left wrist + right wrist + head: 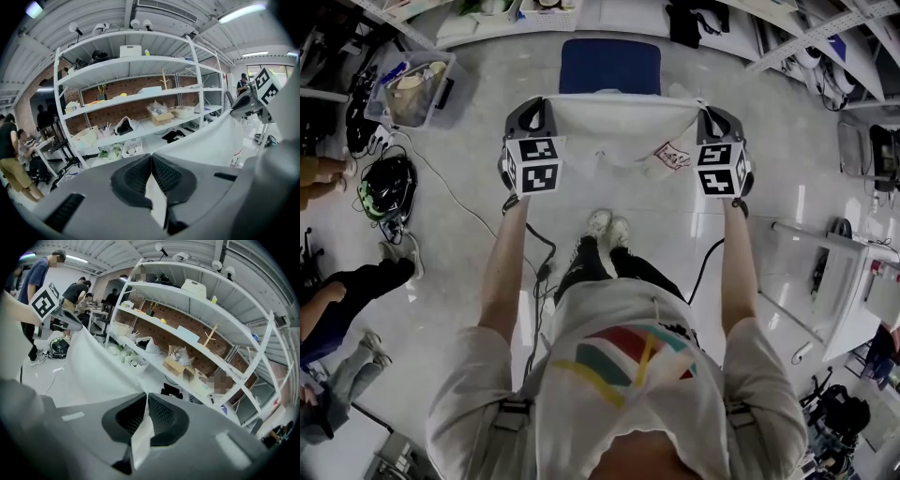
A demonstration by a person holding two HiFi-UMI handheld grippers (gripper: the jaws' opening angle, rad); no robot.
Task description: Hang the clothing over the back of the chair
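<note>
A white garment (623, 131) with a small red print is stretched flat between my two grippers, above the floor. Just beyond it stands the blue chair (609, 66), its back close to the cloth's far edge. My left gripper (534, 117) is shut on the garment's left corner. In the left gripper view the jaws (151, 157) pinch a fold, and the cloth (211, 140) runs off to the right. My right gripper (712, 122) is shut on the other corner. In the right gripper view the jaws (146, 397) clamp a strip of cloth (93, 366) that runs off to the left.
A clear plastic box (412, 89) and a black-and-green helmet (386, 187) with cables lie on the floor at left. A white table (862, 272) stands at right. Tall white shelving (140, 93) rises behind the chair. People stand and sit at the left.
</note>
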